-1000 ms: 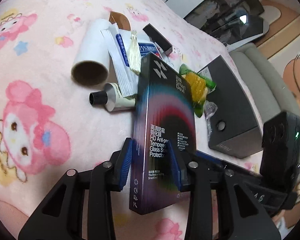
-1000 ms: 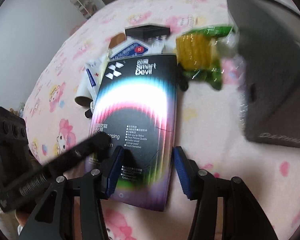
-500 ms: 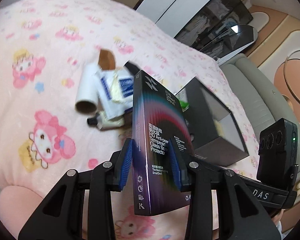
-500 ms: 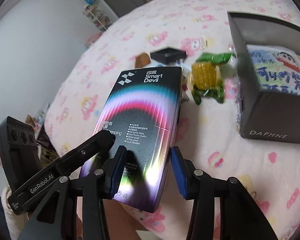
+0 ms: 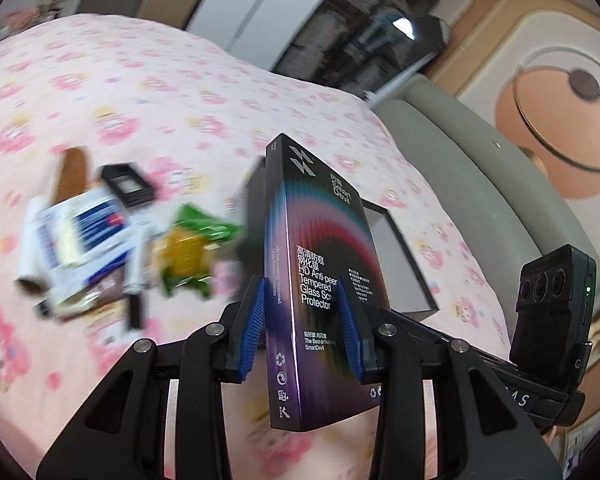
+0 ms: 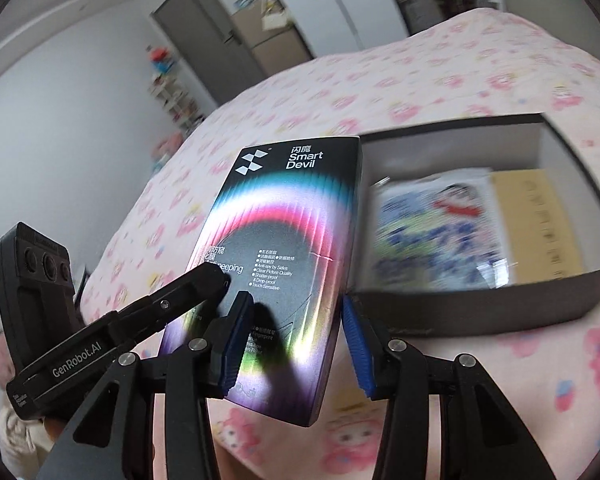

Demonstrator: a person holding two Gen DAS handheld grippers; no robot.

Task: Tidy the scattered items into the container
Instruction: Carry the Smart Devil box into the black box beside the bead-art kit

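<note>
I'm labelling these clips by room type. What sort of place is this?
Most likely a bedroom at home. The work surface is a bed with a pink cartoon-print cover, a padded grey headboard runs along one side, and a door with cluttered shelves stands beyond.

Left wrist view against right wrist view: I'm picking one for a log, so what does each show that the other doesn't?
Only the left wrist view shows the pile waiting on the bed: corn packet, small black box, cardboard tube.

Only the right wrist view shows the container's inside, with a cartoon-printed packet and a yellow envelope.

Both show the Smart Devil box held in the left claw.
</note>
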